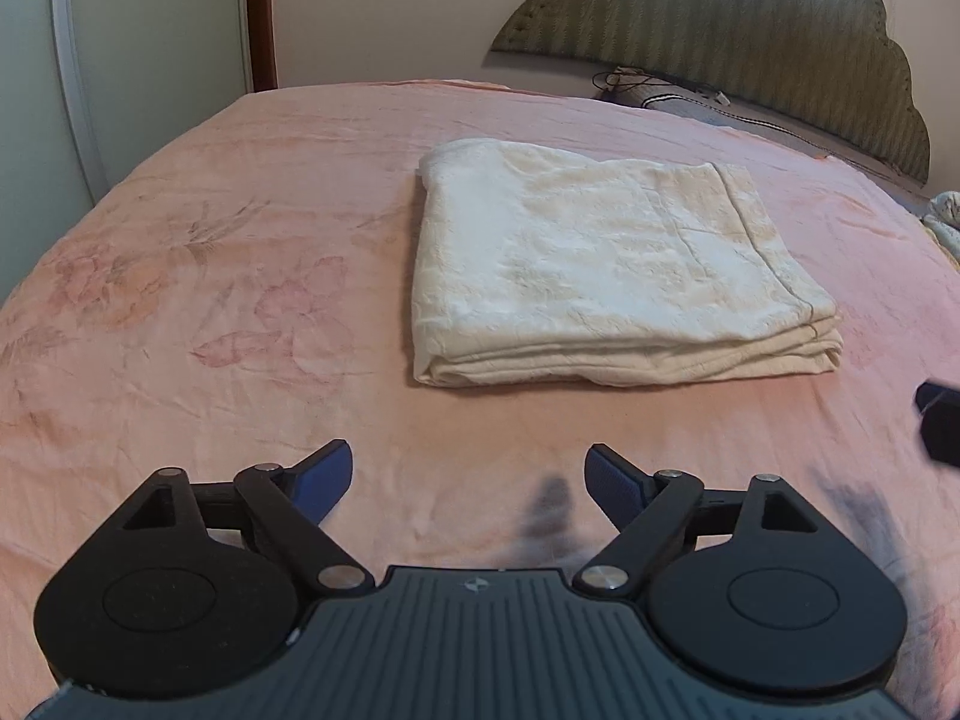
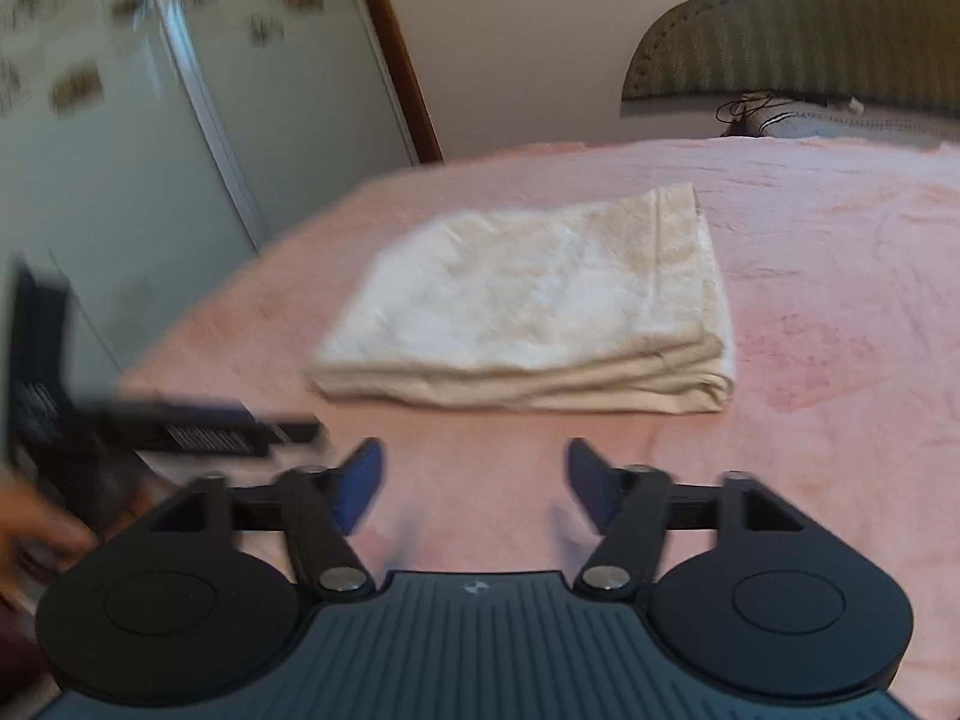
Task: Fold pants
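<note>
I'm over a pink bedspread (image 1: 180, 252) with a wardrobe door (image 2: 120, 180) at upper left and a padded headboard (image 1: 750, 48) at upper right. My left gripper (image 1: 468, 480) gapes wide at lower centre, nothing between its jaws. The cream pants (image 1: 600, 264) lie folded mid-frame, apart. My right gripper (image 2: 474, 480) also stands wide, empty.
</note>
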`<state>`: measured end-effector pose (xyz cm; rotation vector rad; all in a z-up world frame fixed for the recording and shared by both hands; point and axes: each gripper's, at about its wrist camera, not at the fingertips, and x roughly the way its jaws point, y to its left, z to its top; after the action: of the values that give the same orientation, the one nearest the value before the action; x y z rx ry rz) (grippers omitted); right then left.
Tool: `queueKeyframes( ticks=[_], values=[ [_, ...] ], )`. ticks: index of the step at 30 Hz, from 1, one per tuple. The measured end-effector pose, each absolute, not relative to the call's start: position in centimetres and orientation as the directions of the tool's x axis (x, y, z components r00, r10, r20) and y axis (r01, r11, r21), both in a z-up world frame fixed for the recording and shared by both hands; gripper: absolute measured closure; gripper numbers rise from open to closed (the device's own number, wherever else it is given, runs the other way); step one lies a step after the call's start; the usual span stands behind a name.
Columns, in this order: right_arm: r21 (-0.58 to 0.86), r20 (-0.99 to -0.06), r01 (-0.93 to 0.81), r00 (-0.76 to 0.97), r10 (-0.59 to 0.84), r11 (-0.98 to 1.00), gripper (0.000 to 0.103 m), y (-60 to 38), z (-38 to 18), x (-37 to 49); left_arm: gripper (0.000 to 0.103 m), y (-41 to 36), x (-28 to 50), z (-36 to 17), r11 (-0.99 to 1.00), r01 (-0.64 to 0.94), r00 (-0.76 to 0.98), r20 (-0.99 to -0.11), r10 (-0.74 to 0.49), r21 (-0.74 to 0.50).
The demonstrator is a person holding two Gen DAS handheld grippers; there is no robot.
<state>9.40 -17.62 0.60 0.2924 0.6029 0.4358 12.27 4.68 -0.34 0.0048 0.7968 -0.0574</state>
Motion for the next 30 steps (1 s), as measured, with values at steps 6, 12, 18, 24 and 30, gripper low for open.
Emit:
queueKeyframes(
  ticks=[6, 12, 18, 24, 30],
  values=[
    [0.146, -0.562, -0.235, 0.78, 0.276, 0.961, 0.003, -14.7, -0.6, 10.0, 0.013, 3.8, 11.6, -1.5, 1.0, 0.024, 0.686, -0.727, -0.02, -0.005],
    [0.162, -0.597, -0.222, 0.753, 0.275, 0.961, 0.003, -14.6, -3.3, 10.6, 0.009, 3.6, 11.1, -2.2, 0.999, -0.01, 0.706, -0.707, 0.043, 0.051],
    [0.152, -0.614, -0.209, 0.746, 0.258, 0.966, 0.003, -14.7, -4.3, 10.8, 0.005, 3.7, 11.1, -2.5, 0.997, -0.023, 0.713, -0.699, 0.063, 0.067],
    [0.144, -0.622, -0.197, 0.744, 0.243, 0.97, 0.002, -14.8, -4.8, 10.9, 0.001, 3.6, 10.9, -2.9, 0.996, -0.034, 0.726, -0.683, 0.077, 0.077],
    [0.15, -0.631, -0.18, 0.74, 0.234, 0.972, 0.002, -15.1, -5.4, 11.1, 0.0, 3.7, 10.7, -3.4, 0.996, -0.045, 0.742, -0.665, 0.081, 0.07]
  ],
)
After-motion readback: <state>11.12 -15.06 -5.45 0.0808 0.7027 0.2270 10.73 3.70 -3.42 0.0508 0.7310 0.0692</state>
